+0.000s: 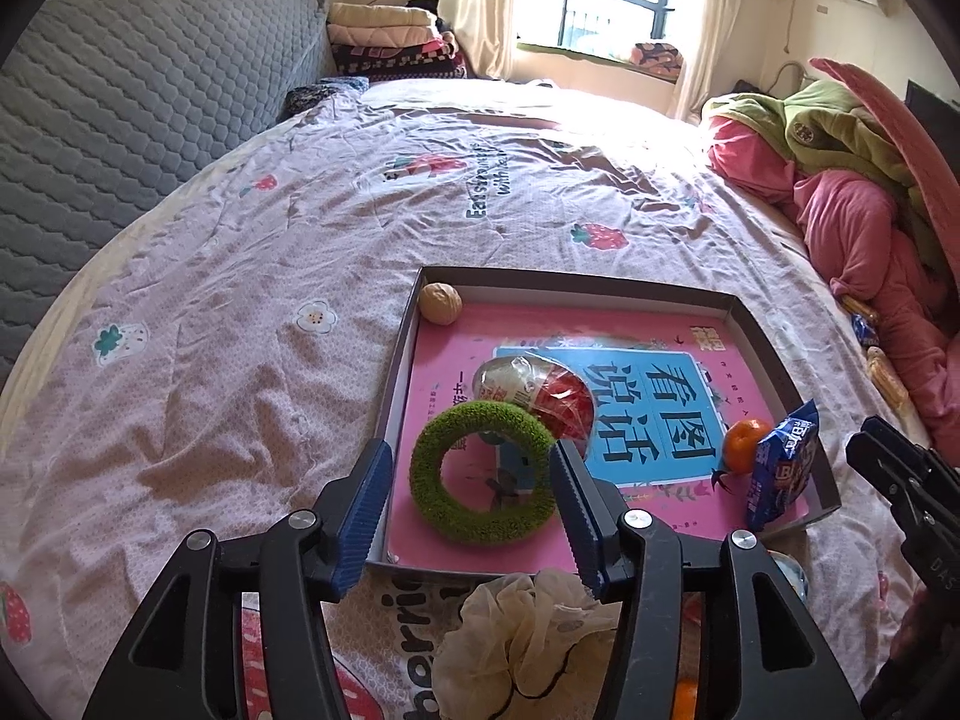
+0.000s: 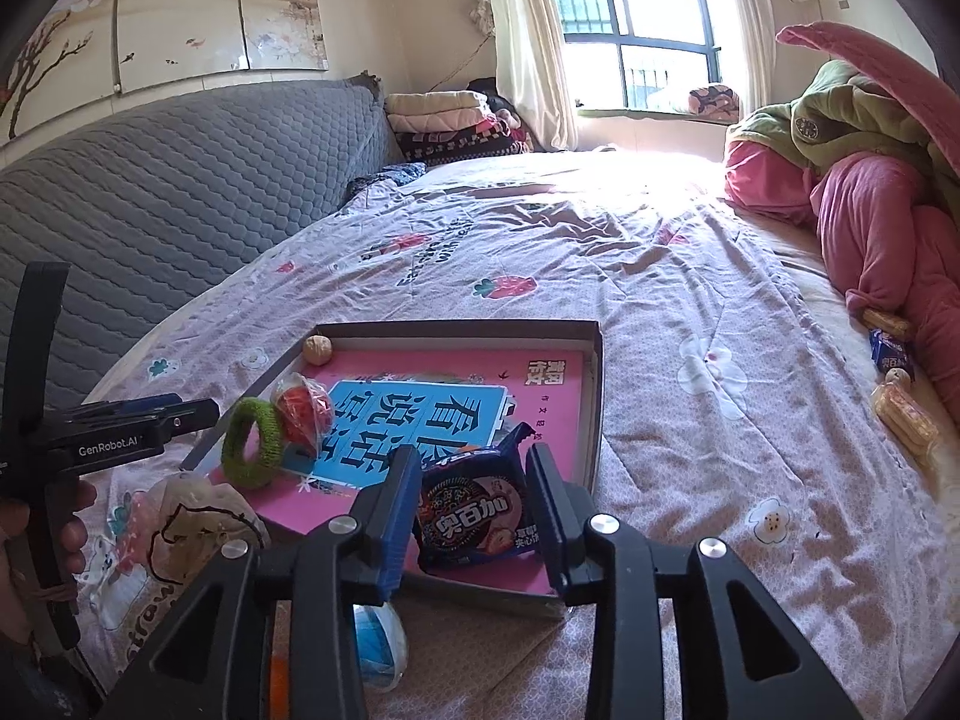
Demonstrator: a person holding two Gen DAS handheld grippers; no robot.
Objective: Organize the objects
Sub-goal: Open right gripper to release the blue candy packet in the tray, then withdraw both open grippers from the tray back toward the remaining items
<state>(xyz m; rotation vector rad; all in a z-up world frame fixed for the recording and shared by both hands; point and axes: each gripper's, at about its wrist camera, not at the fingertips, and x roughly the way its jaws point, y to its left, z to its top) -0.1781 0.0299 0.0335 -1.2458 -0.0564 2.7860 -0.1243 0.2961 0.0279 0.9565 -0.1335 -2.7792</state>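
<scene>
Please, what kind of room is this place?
It looks like a bedroom in a home. A wide bed with a strawberry-print sheet fills the view, a grey quilted headboard stands at one side, and folded blankets are stacked near the curtained window.

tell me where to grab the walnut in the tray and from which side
Pinch the walnut across its round middle, coming from above. It sits tight in the far left corner of the tray, so two walls block any side approach. Set one finger toward the tray's open centre and the other along the wall, or nudge it inward first.
</scene>
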